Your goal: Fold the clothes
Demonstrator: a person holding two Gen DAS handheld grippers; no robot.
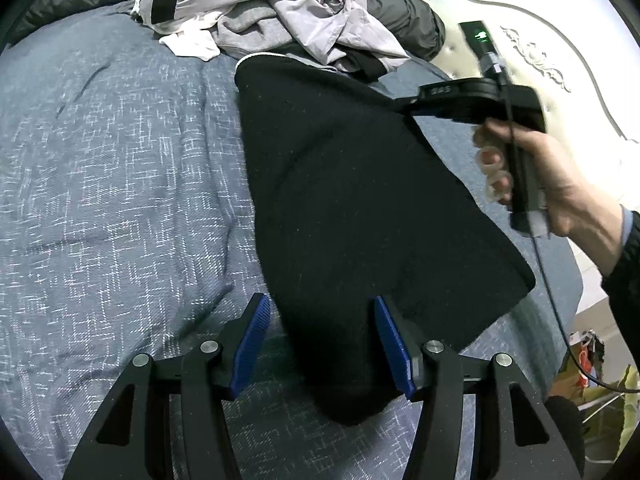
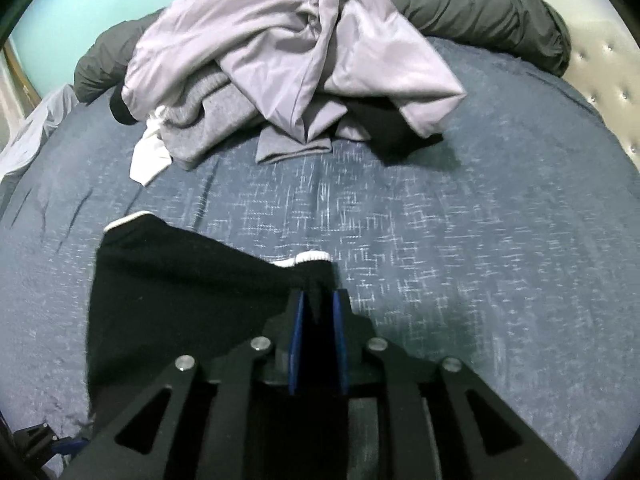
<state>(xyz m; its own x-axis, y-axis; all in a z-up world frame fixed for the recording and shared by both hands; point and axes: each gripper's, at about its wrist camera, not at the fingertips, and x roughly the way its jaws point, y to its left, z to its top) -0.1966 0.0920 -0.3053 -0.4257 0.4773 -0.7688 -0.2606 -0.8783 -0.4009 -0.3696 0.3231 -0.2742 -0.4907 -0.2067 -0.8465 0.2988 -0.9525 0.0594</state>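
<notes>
Two tools work one black garment spread on the blue bedspread. The left tool points steeply down with its blue pads spread apart; the garment's near corner lies in the gap between them, the pads not pressing it. The right tool also angles down, and its pads stand close together, pinching a fold of the black cloth just below the garment's white-ribbed edge. In the left wrist view, the right hand wraps the black handle, fingers curled, held above the garment's far edge near the white headboard. Farther up the bed sits a heap of unfolded clothes, lilac and grey, well apart from the black garment.
</notes>
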